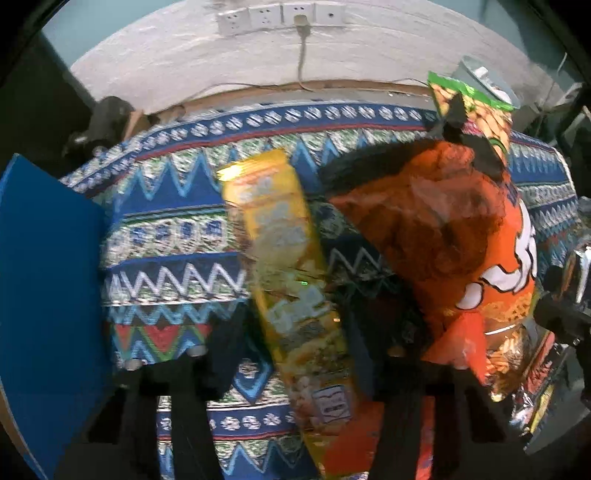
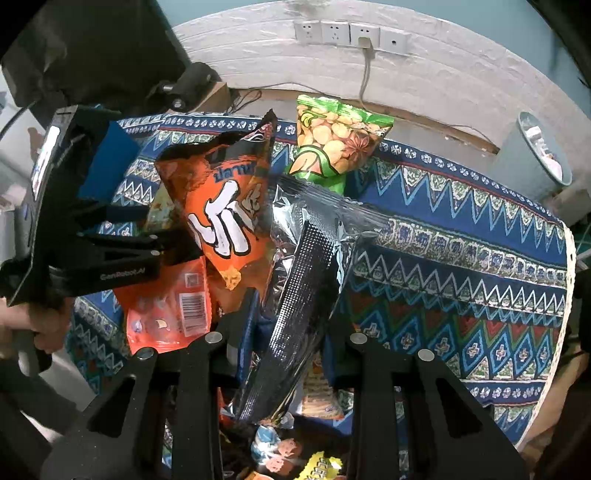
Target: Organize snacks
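My left gripper [image 1: 295, 332] is shut on a long yellow snack pack [image 1: 284, 266] and holds it above the patterned tablecloth [image 1: 173, 229]. An orange snack bag [image 1: 443, 236] stands right beside it, with a green-topped peanut bag [image 1: 476, 107] behind. My right gripper [image 2: 291, 314] is shut on a silver and black foil bag [image 2: 299, 295]. In the right wrist view the orange snack bag [image 2: 225, 206] and the green peanut bag [image 2: 336, 144] stand behind it, and the left gripper [image 2: 110, 254] reaches in from the left.
A blue board [image 1: 44, 288] stands at the table's left edge. More snack packs [image 2: 291, 454] lie near the front under the right gripper. A grey bin [image 2: 535, 155] stands beyond the table's right side. Wall sockets [image 2: 351, 35] and a cable are at the back.
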`<control>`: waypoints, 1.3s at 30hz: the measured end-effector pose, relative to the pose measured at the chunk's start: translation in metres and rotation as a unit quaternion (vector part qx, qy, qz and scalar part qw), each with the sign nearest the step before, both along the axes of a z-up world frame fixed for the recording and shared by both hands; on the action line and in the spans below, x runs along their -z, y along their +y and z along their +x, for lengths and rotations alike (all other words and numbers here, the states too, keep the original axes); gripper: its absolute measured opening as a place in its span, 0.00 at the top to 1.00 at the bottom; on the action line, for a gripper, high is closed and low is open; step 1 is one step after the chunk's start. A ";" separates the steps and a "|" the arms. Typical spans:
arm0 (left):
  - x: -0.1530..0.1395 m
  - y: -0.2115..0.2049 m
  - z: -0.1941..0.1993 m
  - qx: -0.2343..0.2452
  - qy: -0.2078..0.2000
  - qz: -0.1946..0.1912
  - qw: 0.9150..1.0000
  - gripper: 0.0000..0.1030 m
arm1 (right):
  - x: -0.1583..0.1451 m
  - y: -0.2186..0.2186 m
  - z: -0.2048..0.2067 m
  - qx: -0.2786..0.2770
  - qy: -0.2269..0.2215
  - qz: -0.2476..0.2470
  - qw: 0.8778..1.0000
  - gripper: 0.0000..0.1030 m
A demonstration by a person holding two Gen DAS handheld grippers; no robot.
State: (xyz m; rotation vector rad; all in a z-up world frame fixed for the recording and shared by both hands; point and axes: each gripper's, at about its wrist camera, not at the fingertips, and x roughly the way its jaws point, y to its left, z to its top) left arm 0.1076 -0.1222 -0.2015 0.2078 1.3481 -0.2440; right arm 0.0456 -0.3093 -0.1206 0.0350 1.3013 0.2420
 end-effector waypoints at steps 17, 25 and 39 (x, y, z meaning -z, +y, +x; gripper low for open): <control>-0.031 0.015 -0.023 0.046 -0.091 0.072 0.992 0.70 | -0.012 0.010 -0.003 -0.023 -0.022 -0.006 0.999 0.73; -0.070 0.024 -0.049 0.046 -0.140 0.071 0.987 0.70 | -0.026 0.020 -0.008 -0.037 -0.041 -0.015 0.998 0.73; -0.129 0.052 -0.084 0.047 -0.198 0.054 0.978 0.70 | -0.058 0.047 -0.016 -0.062 -0.075 -0.025 0.995 0.73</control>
